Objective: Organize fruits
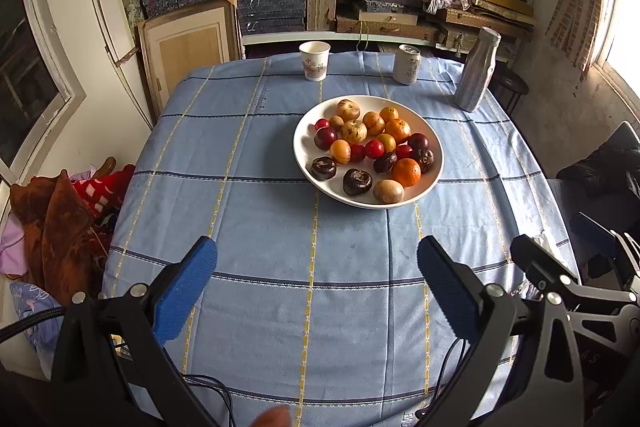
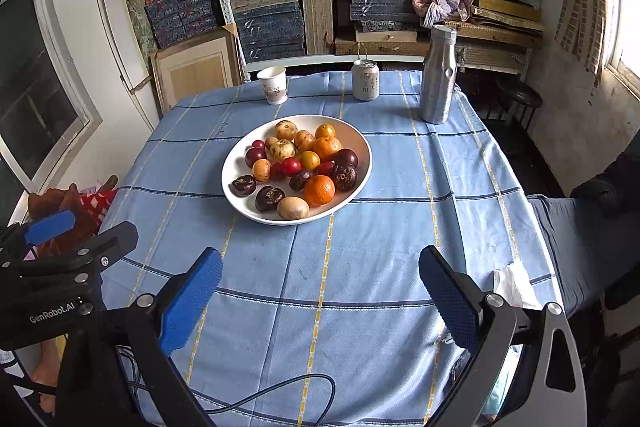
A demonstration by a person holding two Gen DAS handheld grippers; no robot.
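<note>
Both grippers hang low over the near edge of the blue checked tablecloth (image 1: 280,227), the left gripper (image 1: 318,291) and right gripper (image 2: 320,299) each with blue pads spread wide apart and nothing between them. Fruit's all piled in a white plate (image 2: 236,183) mid-table, well apart from either gripper: oranges (image 2: 319,190), red plums, dark chestnut-looking ones. Behind it at the far edge stand a paper cup (image 1: 315,60), a can (image 1: 407,64) and a steel bottle (image 2: 438,75).
</note>
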